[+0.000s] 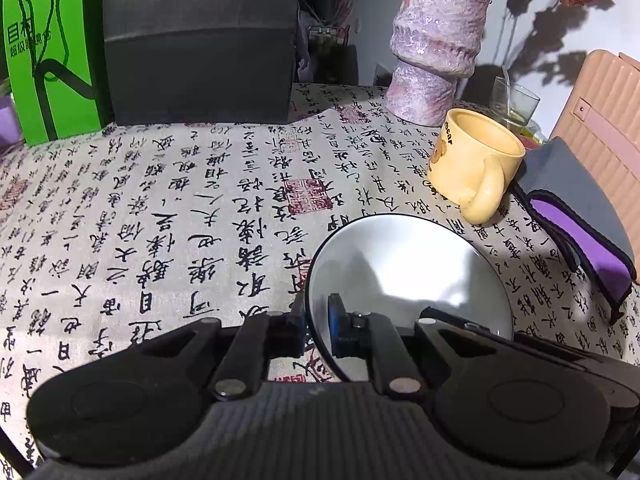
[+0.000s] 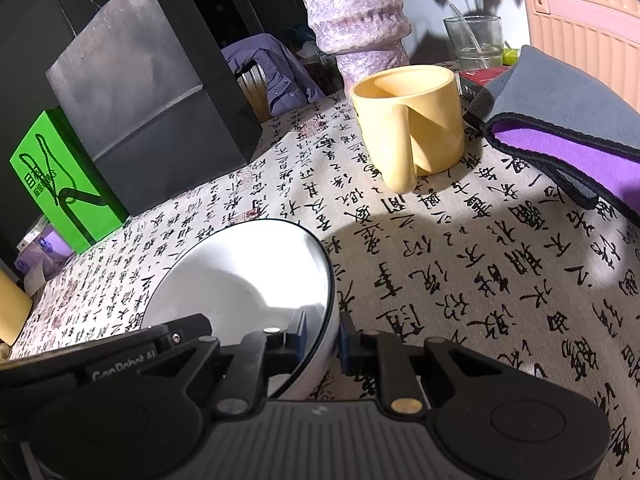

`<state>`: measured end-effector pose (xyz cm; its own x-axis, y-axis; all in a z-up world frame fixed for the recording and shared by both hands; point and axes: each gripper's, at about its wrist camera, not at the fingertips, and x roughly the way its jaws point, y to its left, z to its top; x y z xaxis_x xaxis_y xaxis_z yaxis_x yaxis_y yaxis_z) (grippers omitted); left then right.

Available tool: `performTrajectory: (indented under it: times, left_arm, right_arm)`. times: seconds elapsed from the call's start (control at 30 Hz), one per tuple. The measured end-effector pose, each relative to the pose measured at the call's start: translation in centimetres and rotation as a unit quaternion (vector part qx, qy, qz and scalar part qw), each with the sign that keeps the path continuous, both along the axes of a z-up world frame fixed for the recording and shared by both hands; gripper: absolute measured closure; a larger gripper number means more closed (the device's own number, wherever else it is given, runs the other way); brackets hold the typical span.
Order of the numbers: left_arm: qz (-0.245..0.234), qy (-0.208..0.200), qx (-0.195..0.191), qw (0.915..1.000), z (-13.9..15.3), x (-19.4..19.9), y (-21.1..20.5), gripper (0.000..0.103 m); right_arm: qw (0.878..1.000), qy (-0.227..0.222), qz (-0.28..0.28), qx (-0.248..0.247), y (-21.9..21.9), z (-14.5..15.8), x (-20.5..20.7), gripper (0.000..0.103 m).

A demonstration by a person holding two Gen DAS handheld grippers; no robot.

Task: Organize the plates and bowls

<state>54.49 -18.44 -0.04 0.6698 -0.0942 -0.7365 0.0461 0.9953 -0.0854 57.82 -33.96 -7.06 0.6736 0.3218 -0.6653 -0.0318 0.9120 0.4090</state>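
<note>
Here, both tongs pinch the same white bowl (image 1: 408,280) by its rim, the left tongs (image 1: 318,322) on its left edge and the right tongs (image 2: 323,340) on its right edge. The bowl sits right between them over the cloth (image 1: 160,208). Past them stands a yellow mug (image 2: 412,120).

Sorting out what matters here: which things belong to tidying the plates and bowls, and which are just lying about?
Job: bowl, left gripper, right gripper, both shut on its rim.
Lying about: yellow mug, vase, glass, green bag, grey cloth.
</note>
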Motion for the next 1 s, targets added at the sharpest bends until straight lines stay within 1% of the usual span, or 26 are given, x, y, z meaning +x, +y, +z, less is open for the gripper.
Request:
performTrajectory:
  times: [0.13,0.4,0.6,1.0]
  left_arm:
    - [0.002,-0.005,0.004,1.0,0.2,-0.1,0.1,0.092]
    - [0.006,-0.005,-0.002,1.0,0.6,-0.1,0.4,0.092]
    - [0.006,-0.013,-0.003,0.9999,1.2,-0.4,0.4,0.092]
    - [0.009,-0.019,-0.004,0.9998,0.9,-0.7,0.5,0.092]
  right_arm:
    - [1.0,0.006,0.0,0.002,0.0,0.1,0.1,0.087]
    - [1.0,0.019,-0.001,0.008,0.1,0.2,0.4,0.087]
    - [1.0,0.017,-0.003,0.013,0.1,0.6,0.2,0.087]
    - [1.0,0.019,-0.003,0.013,0.3,0.6,0.0,0.087]
